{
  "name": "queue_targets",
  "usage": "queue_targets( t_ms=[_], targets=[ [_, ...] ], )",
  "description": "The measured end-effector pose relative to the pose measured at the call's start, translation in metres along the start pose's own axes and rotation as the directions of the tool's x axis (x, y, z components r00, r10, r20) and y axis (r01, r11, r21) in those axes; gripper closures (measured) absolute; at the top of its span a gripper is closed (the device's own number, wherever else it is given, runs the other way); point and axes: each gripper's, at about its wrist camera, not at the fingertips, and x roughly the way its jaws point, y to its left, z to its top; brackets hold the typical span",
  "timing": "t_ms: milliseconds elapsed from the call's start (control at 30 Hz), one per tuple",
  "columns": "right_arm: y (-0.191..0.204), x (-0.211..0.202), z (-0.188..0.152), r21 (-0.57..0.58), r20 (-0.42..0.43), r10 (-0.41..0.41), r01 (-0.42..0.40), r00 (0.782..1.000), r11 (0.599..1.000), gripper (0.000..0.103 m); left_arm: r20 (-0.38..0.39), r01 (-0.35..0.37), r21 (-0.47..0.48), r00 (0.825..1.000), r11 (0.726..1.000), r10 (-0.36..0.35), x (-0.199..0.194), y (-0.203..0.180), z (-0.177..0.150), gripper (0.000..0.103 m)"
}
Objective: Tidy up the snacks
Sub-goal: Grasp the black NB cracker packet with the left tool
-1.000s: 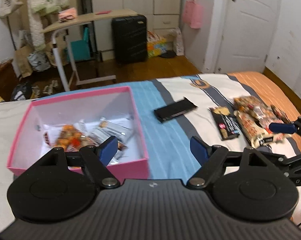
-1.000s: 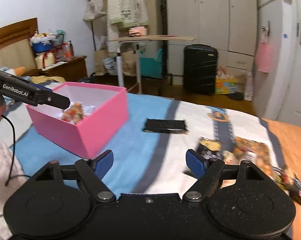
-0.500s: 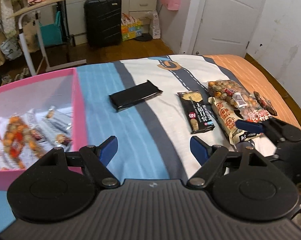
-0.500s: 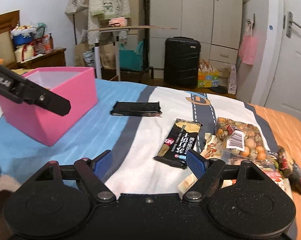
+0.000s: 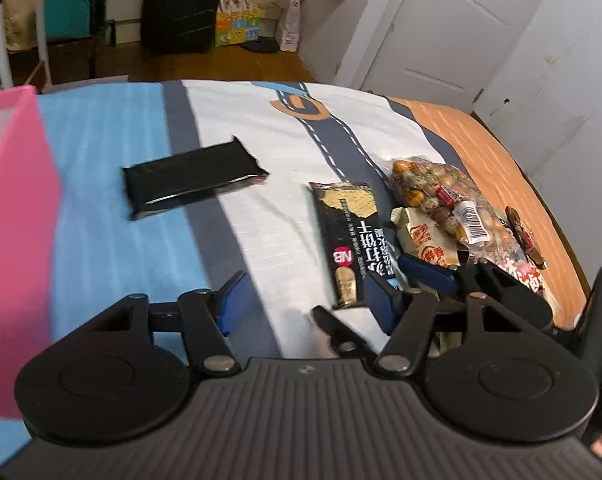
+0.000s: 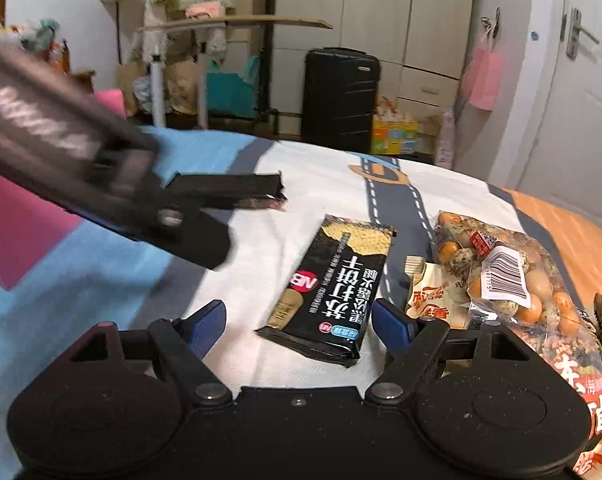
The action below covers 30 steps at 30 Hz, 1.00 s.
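Hovering low over the bed [image 6: 309,176], the right gripper [image 6: 299,320] has its blue fingers spread to either side of the black soda cracker packet [image 6: 333,284], not touching it. Just beside it, the left gripper [image 5: 307,296] is also spread and holds nothing. A black wrapper [image 5: 193,178] lies farther off, the pink box [image 5: 17,216] to the left, and a clear bag of quail eggs [image 6: 497,276] to the right.

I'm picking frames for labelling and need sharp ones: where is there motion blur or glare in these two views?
Right wrist view: the other, left gripper's black arm crossing the upper left is heavily smeared; the black soda cracker packet stays readable. Left wrist view: mild softness overall, pink box wall featureless at left, flat black wrapper has a thin glare streak along its near edge.
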Motion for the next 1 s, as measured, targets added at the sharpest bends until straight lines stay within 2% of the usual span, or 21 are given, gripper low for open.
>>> queue_targets(
  t_ms=[67,167,233,333,500,700,833,1000],
  targets=[
    [0.005,0.005,-0.001,-0.018,-0.005,-0.047,0.047,0.999,0.999,0.02,-0.005,0.006,-0.006,1.0,1.0,-0.006,0.015,-0.001,-0.001,0.047],
    [0.002,0.006,-0.001,0.019,-0.001,-0.046,0.046,0.999,0.999,0.021,-0.02,0.064,-0.047,0.998,0.997,-0.065,0.032,0.001,-0.005,0.051],
    [-0.001,0.004,0.001,0.042,-0.004,-0.045,0.045,0.999,0.998,0.037,-0.043,0.112,-0.096,0.992,0.989,-0.116,0.043,0.004,-0.007,0.058],
    [-0.005,0.001,0.002,0.068,-0.003,-0.039,0.039,0.999,0.997,0.043,-0.078,0.159,-0.128,0.982,0.979,-0.169,0.056,0.002,-0.01,0.06],
    [-0.002,0.0,-0.002,0.04,0.012,-0.075,0.074,0.997,0.996,0.046,-0.07,0.145,-0.041,0.987,0.989,-0.148,0.059,-0.014,-0.013,0.06],
    [0.004,-0.01,-0.004,0.036,0.009,-0.061,0.06,0.998,0.998,0.047,-0.109,0.174,-0.038,0.978,0.984,-0.177,0.047,-0.01,-0.014,0.06],
    [0.01,-0.021,-0.005,0.044,-0.003,-0.037,0.037,0.999,0.998,0.047,-0.154,0.136,-0.005,0.979,0.991,-0.135,0.036,-0.017,-0.019,0.06],
    [0.011,-0.034,-0.005,0.08,-0.024,-0.001,0.003,1.0,0.997,0.047,-0.197,0.112,-0.01,0.974,0.994,-0.112,0.02,-0.02,-0.024,0.06]
  ],
)
